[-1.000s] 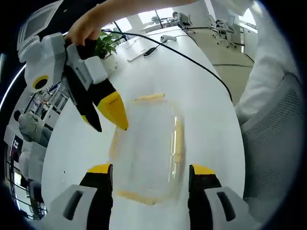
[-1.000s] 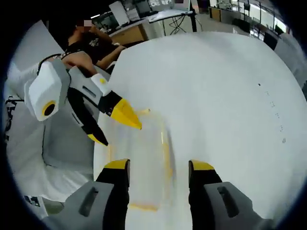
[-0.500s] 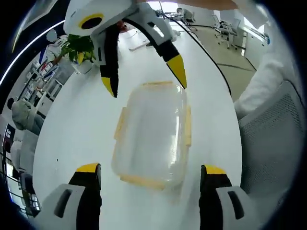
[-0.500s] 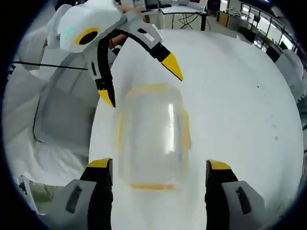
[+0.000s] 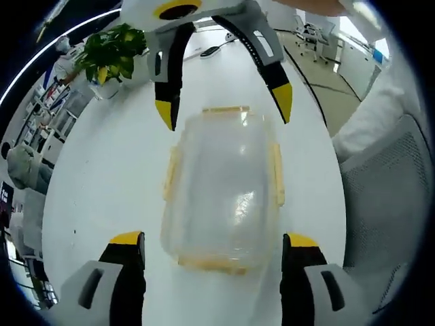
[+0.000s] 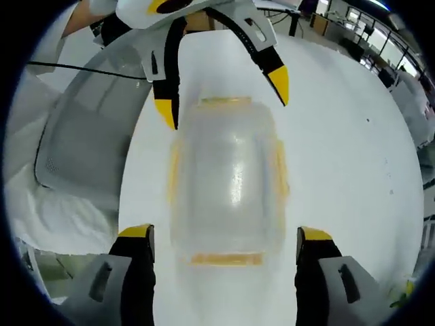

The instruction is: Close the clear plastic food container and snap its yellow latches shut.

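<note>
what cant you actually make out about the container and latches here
- Whether the yellow latches are snapped: left gripper view, too small; right gripper view, motion blur.
- Whether the lid seats fully on the clear container: clear plastic, glare.
- Contents of the container: blurred in right gripper view.
- Near latch detail: smeared in the left gripper view.

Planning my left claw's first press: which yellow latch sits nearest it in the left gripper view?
The short-end latch between the left claw tips; the two long-side latches lie farther up, and the opposite short-end latch lies by the right claw.

bare white table [image 5: 115,176] flanks the container [image 5: 224,187]; both wide-open grippers straddle its ends; plant [image 5: 112,58] well apart
</note>
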`<control>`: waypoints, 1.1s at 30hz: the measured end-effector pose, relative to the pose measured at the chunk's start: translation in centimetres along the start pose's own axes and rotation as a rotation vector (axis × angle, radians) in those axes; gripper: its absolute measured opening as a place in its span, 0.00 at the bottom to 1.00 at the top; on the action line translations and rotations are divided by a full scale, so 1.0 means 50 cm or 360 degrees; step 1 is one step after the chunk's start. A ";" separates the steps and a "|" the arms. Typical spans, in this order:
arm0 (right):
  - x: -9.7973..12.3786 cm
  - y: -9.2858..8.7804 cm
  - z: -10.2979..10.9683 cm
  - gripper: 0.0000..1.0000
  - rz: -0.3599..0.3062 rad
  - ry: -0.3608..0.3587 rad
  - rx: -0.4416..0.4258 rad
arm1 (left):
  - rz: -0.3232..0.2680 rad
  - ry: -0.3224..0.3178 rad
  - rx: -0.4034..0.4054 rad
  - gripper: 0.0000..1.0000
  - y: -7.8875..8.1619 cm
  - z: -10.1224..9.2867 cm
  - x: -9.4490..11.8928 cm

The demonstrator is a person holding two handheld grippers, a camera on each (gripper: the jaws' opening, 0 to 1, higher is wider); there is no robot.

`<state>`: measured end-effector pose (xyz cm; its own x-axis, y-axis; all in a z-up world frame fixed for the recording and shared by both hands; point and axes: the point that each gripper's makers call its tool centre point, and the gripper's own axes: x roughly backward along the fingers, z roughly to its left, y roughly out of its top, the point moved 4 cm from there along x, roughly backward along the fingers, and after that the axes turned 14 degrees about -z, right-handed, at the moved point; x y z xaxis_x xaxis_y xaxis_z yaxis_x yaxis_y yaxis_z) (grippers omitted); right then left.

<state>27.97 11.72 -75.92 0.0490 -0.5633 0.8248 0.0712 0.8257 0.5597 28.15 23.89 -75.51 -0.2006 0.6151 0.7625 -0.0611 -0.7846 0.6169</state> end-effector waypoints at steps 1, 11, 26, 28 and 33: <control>-0.003 -0.003 0.000 0.79 0.0008 0.0002 -0.0006 | -0.0003 -0.0015 0.0009 0.79 0.000 -0.004 -0.007; -0.017 -0.011 -0.002 0.76 0.0039 0.0000 -0.0044 | 0.0012 -0.0053 -0.0113 0.73 -0.009 0.001 -0.021; -0.054 0.030 0.006 0.79 0.0043 0.0031 -0.0039 | 0.0060 -0.0078 -0.0138 0.74 -0.038 0.004 -0.001; -0.063 0.040 0.006 0.80 0.0044 0.0036 -0.0020 | 0.0062 -0.0077 -0.0136 0.74 -0.048 0.007 0.007; -0.082 0.070 0.000 0.80 0.0036 0.0031 0.0013 | 0.0070 -0.0049 -0.0105 0.74 -0.068 0.010 0.022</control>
<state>28.00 16.92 -77.34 0.0698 -0.5451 0.8354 0.0617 0.8382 0.5418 28.61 27.29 -76.68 -0.1744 0.5811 0.7949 -0.1174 -0.8138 0.5692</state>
